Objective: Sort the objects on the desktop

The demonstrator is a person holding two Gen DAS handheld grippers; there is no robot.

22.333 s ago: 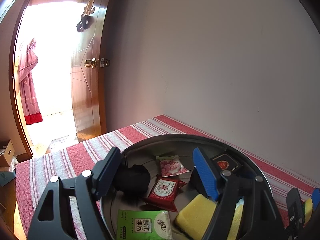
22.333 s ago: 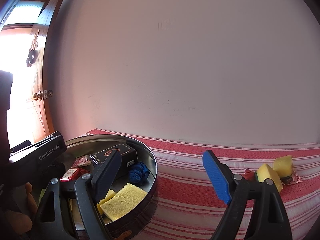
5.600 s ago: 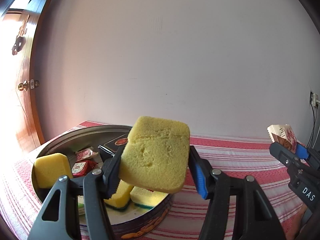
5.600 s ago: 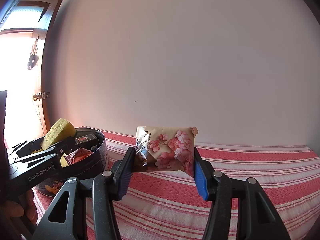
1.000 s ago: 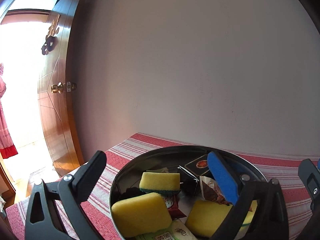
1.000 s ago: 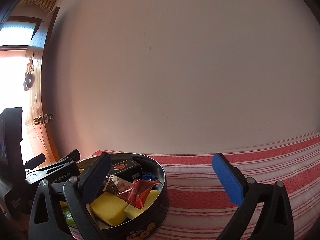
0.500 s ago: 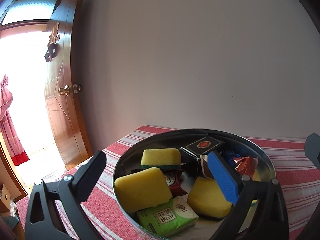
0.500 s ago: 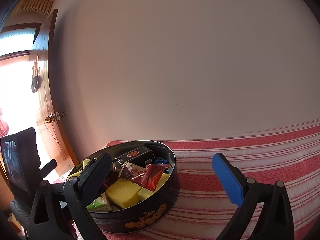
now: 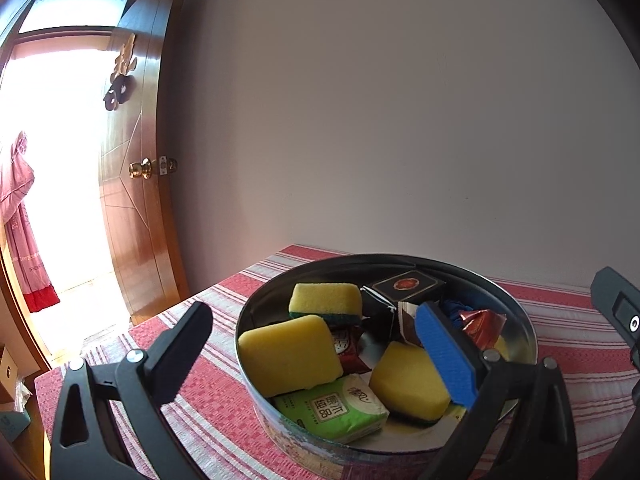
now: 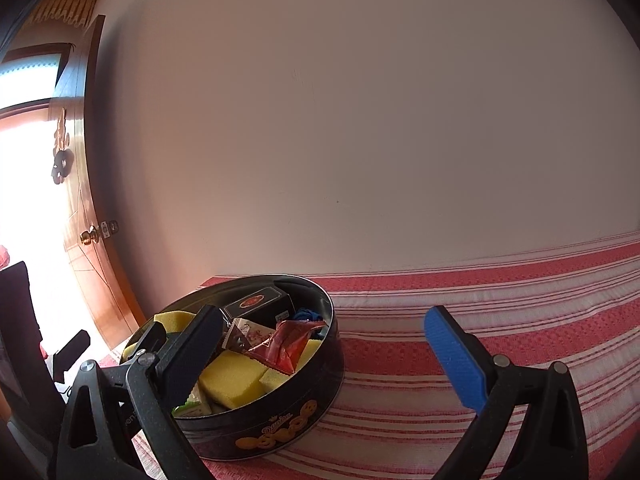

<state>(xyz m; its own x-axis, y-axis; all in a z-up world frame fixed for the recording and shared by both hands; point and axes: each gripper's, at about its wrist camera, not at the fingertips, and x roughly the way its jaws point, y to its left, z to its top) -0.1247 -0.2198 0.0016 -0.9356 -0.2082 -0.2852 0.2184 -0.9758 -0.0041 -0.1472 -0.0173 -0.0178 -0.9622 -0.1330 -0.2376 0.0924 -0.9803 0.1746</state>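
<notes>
Table [image 10: 500, 300]: red-and-white striped cloth, under both tongs.
Tin [image 10: 280, 412]: round, black, ahead-left of the right tongs [image 10: 324, 356], just below the left tongs [image 9: 316, 352].
Sponges [image 9: 288, 354]: yellow, inside tin.
Tongs: both spread wide, holding nothing.

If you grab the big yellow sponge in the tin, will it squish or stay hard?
The yellow sponge would probably squish: it looks like soft foam with rounded corners. It is likely very light for its size. It lies tilted on the green tissue pack, so a push might slide it.
</notes>
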